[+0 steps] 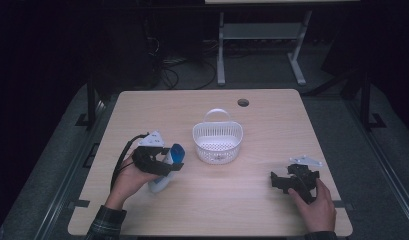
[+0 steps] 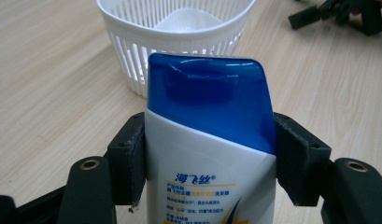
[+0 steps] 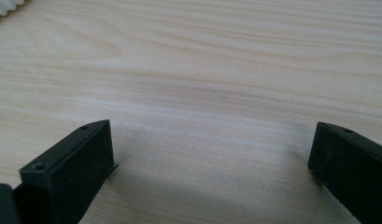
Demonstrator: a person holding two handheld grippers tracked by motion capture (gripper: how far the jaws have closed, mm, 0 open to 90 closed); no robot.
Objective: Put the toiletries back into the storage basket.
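Note:
A white shampoo bottle with a blue cap sits between the jaws of my left gripper, which is shut on its sides just below the cap. In the high view the bottle is held at the table's left, tilted with its cap towards the white plastic basket. The basket lies just beyond the cap and has a handle at its far side. My right gripper rests low at the table's right, open, with bare wood between its jaws.
The wooden table has a round cable hole near its far edge. Beyond the table stand a metal frame and loose cables on a dark floor. The right gripper shows at the far upper right of the left gripper view.

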